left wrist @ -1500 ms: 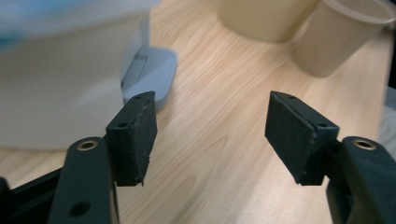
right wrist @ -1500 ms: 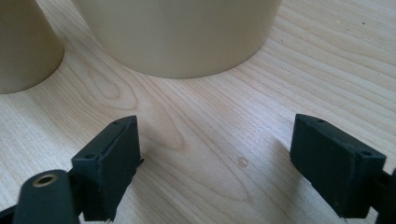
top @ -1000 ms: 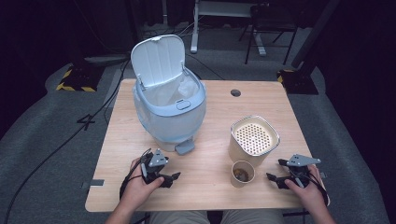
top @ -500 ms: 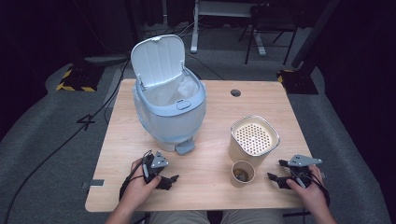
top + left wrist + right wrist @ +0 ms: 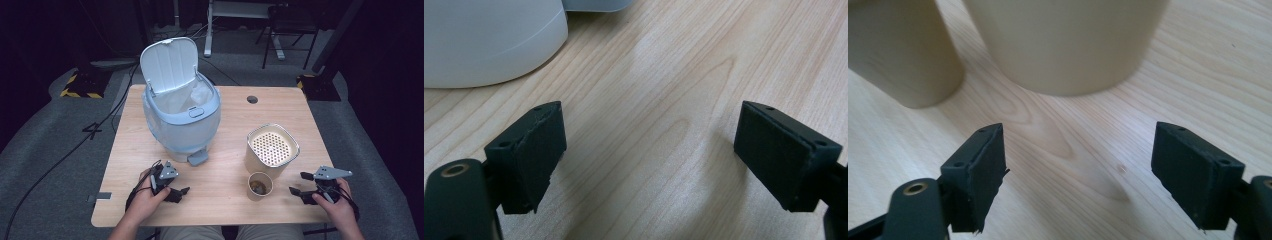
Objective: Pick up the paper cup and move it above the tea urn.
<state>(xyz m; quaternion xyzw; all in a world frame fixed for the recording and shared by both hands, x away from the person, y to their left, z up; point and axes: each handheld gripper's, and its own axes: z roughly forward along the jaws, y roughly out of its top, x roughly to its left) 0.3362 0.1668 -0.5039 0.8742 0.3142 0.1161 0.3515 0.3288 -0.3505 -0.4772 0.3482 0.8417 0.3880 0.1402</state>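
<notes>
My left gripper [image 5: 179, 192] lies on the wooden table [image 5: 225, 165] at the front left, in a hand. It is open and its jaws have just been opening. In the left gripper view [image 5: 649, 145] there is bare wood between the pads. My right gripper [image 5: 299, 183] rests at the front right. It is open with nothing between its jaws [image 5: 1078, 165], which have just been closing. A small paper cup [image 5: 260, 186] with brownish contents stands left of it. Behind the cup is a beige container [image 5: 272, 147] with a perforated top. Both stand close ahead in the right gripper view, cup [image 5: 903, 55] and container [image 5: 1063, 45].
A pale blue pedal bin [image 5: 182, 115] stands at the table's middle left, lid [image 5: 169, 62] up, white liner inside, pedal [image 5: 198, 158] facing me. Its base [image 5: 489, 45] lies just ahead of the left gripper. A cable hole [image 5: 252, 99] is near the far edge.
</notes>
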